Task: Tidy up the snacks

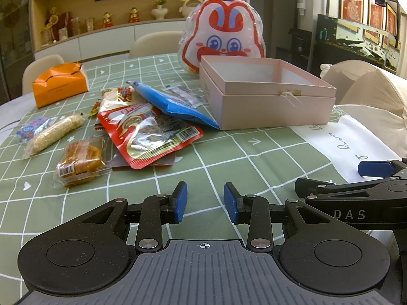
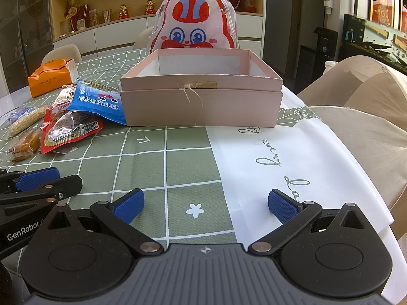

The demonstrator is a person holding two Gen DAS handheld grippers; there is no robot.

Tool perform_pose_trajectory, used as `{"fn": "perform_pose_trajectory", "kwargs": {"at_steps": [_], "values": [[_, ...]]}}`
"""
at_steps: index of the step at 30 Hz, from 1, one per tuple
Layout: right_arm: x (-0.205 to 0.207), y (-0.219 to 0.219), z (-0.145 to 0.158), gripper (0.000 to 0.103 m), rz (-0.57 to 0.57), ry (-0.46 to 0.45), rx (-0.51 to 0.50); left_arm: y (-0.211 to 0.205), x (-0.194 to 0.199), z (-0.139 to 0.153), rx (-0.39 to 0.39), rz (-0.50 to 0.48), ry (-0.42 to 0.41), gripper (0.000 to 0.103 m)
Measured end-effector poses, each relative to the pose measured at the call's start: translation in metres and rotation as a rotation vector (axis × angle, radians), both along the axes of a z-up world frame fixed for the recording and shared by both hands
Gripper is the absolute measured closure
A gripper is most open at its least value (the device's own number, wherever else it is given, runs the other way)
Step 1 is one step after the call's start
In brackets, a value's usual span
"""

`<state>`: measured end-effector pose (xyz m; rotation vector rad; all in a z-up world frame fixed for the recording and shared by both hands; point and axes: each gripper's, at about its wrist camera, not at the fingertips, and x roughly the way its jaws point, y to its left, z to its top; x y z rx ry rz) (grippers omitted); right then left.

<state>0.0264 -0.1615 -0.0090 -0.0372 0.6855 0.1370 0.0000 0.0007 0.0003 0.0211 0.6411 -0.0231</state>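
Start of sorting: pink box (image 2: 201, 101) empty, snack packets (image 1: 142, 127) heaped just left of it. Left gripper (image 1: 205, 202) narrowly parted, right gripper (image 2: 206, 204) wide apart, both hold nothing. Next: reach nearest packet.

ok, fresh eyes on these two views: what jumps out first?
The big red-and-white rabbit-face bag at the far side of the table, right behind the open, empty pink box. Next, the heap of snack packets left of the box: a blue packet leaning on its corner and a red pouch in front. Both grippers, left and right, sit open above the green checked tablecloth, holding nothing.
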Motion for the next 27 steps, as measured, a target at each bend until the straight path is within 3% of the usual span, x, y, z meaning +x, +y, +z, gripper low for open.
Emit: {"fn": "perform_pose_trajectory", "kwargs": {"at_steps": [27], "values": [[-0.0002,-0.0002,0.0002,0.0,0.0,0.0,0.0,-0.0018,-0.0014,0.0012,0.014,0.0,-0.001,0.065]]}}
